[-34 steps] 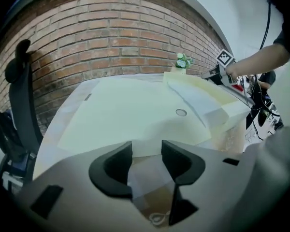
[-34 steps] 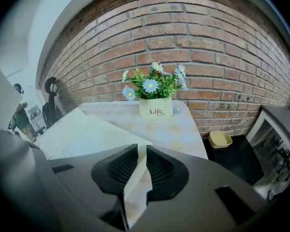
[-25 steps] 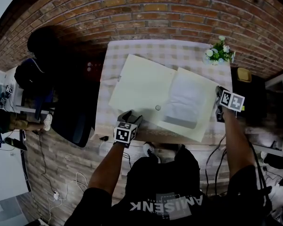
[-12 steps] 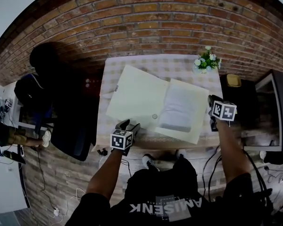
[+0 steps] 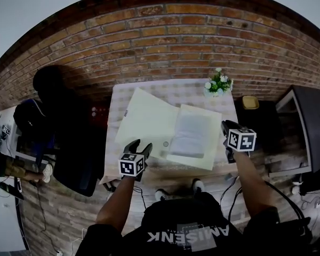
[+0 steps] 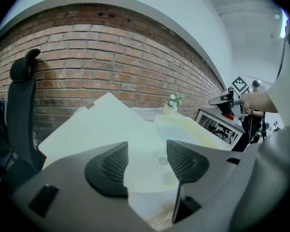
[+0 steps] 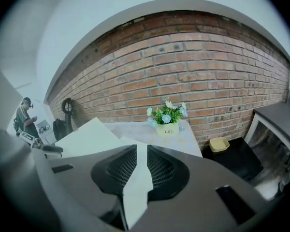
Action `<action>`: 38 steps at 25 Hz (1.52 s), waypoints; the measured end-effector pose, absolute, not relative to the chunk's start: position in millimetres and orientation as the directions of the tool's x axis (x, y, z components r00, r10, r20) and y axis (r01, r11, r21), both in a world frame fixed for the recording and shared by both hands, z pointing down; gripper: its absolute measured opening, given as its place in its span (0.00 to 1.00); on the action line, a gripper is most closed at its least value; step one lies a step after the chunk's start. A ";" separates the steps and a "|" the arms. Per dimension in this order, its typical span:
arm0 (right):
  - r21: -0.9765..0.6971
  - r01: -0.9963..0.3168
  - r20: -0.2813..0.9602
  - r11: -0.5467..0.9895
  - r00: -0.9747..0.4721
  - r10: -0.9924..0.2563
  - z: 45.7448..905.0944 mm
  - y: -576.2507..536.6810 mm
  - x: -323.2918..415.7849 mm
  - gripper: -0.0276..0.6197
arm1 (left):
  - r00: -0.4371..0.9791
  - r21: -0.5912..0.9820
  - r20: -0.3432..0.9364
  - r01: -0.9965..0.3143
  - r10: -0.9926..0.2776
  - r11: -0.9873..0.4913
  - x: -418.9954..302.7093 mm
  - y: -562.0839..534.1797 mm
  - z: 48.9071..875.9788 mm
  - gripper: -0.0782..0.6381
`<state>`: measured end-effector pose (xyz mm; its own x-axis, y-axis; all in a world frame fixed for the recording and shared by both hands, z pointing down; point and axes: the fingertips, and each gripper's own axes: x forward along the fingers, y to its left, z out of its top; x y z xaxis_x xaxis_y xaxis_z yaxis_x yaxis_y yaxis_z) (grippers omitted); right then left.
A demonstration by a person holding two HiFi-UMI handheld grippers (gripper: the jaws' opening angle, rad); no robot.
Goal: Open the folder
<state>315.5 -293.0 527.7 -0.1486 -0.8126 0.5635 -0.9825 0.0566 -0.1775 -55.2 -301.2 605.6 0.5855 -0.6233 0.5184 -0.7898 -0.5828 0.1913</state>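
The pale yellow folder (image 5: 149, 119) lies open on the small checked table (image 5: 120, 97), with a white sheet (image 5: 191, 135) on its right half and a round snap (image 5: 166, 143) near the fold. My left gripper (image 5: 140, 145) hovers off the table's near left edge, open and empty; in the left gripper view its jaws (image 6: 147, 161) frame the folder (image 6: 101, 124). My right gripper (image 5: 225, 127) is off the folder's right edge. In the right gripper view its jaws (image 7: 141, 166) stand a narrow gap apart with nothing between; the folder (image 7: 89, 134) shows beyond.
A flower pot (image 5: 217, 83) stands at the table's far right corner against the brick wall. A yellow tray (image 5: 250, 102) and a dark cabinet (image 5: 304, 127) are to the right. A black office chair (image 5: 80, 148) stands left of the table.
Both grippers have risen and drawn back from the folder's edges. The head view has pulled higher, so the table looks smaller. The folder lies open as before.
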 end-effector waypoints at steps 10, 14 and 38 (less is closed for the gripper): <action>-0.204 -0.975 0.473 0.094 -0.182 -0.862 473.9 -262.9 307.0 0.18 | 0.646 0.202 0.384 -0.756 -0.660 -0.622 -31.9 -298.8 528.5 0.47; -0.207 -0.970 0.422 0.125 -0.204 -0.883 442.6 -245.4 303.5 0.18 | 0.653 0.202 0.305 -0.756 -0.694 -0.623 -19.5 -297.8 484.0 0.43; -0.055 -0.988 0.150 0.146 -0.153 -0.977 300.3 -190.4 311.7 0.11 | 0.638 0.107 0.079 -0.769 -0.766 -0.630 42.3 -272.7 322.7 0.13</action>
